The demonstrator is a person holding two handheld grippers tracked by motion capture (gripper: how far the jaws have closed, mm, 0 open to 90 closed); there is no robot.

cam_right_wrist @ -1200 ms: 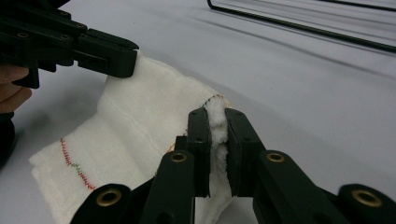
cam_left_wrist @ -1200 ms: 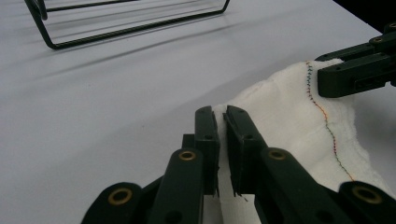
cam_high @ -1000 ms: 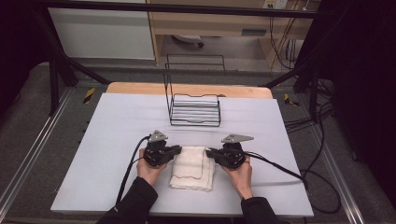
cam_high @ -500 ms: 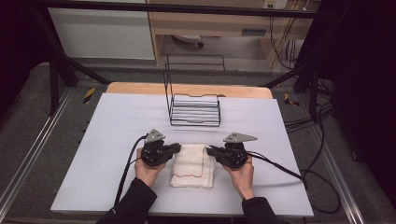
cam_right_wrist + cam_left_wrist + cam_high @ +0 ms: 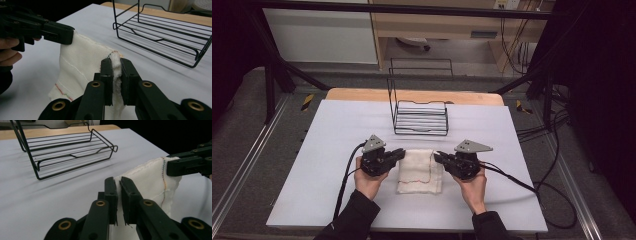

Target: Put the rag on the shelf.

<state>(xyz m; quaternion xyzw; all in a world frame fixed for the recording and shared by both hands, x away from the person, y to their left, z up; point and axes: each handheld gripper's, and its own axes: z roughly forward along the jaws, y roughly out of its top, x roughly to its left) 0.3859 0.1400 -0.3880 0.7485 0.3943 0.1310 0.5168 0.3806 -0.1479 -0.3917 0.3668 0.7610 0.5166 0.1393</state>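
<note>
Table-top cloth (image 5: pixel 419 170) pinched between fingers (image 5: pixel 111 192).

Between your two grippers hangs a white cloth (image 5: pixel 419 171), soft and nubbly, its weave fluffy where the jaws pinch it and its hem stitched in coloured thread. Your left gripper (image 5: pixel 119 185) and right gripper (image 5: pixel 114 65) look like matt black plastic, set with small brass-coloured rivets. At twelve o'clock from the cloth stands a wire rack (image 5: pixel 420 117) of thin black-coated metal, faintly glossy. You work on a smooth, matt, pale table cover (image 5: pixel 332 130); bare wood (image 5: pixel 362 95) shows along its far edge.
</note>
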